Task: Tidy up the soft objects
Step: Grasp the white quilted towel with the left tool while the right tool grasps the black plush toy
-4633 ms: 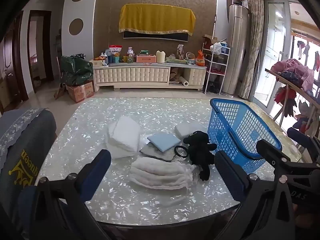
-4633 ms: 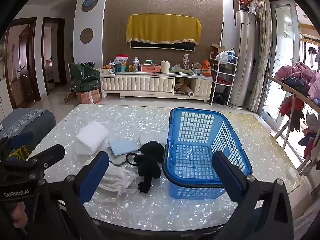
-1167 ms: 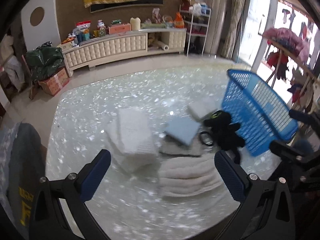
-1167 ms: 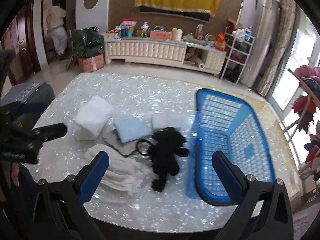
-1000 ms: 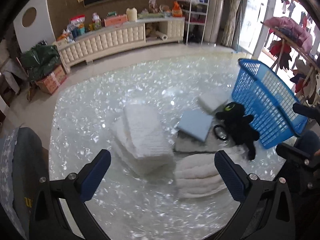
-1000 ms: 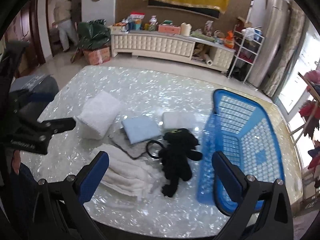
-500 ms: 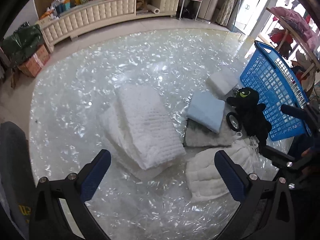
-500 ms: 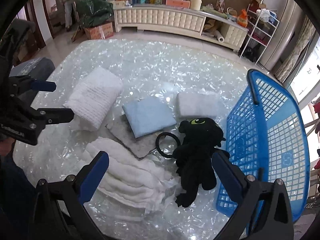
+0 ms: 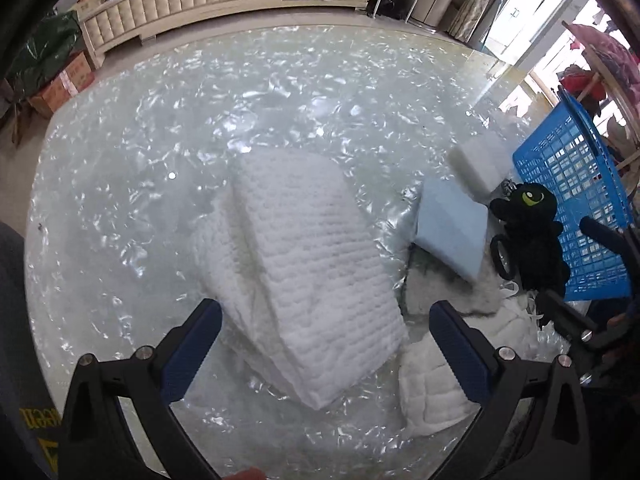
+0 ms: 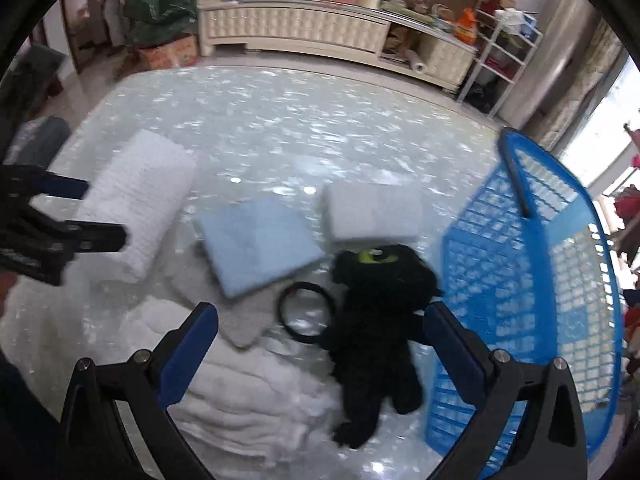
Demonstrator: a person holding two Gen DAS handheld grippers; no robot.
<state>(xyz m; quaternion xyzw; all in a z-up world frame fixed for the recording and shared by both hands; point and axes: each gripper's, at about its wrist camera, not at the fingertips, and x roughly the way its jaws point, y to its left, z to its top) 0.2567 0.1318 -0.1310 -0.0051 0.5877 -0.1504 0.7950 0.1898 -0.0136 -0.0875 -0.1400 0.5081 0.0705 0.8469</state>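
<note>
My left gripper [image 9: 324, 316] is open, its jaws spread on either side of a thick folded white towel [image 9: 312, 264] on the table, close above it. My right gripper [image 10: 320, 316] is open above a black plush toy [image 10: 380, 320] with a black ring [image 10: 306, 312] beside it. A light blue folded cloth [image 10: 256, 240] lies on a grey cloth [image 10: 240, 320]. A small white pad [image 10: 374, 212] lies behind the toy. A rolled white quilted cloth [image 10: 248, 384] lies at the front. A blue basket [image 10: 560, 288] stands to the right.
The glossy pearl-patterned table [image 9: 200, 100] extends far behind the objects. A chair back with grey cloth [image 9: 16, 320] stands at the table's left edge. A white cabinet [image 10: 296, 28] and a shelf rack [image 10: 504, 40] stand beyond the table.
Both grippers have moved forward and down toward the table. The left one has closed in over the folded white towel, the right one over the black plush toy. Both stay open.
</note>
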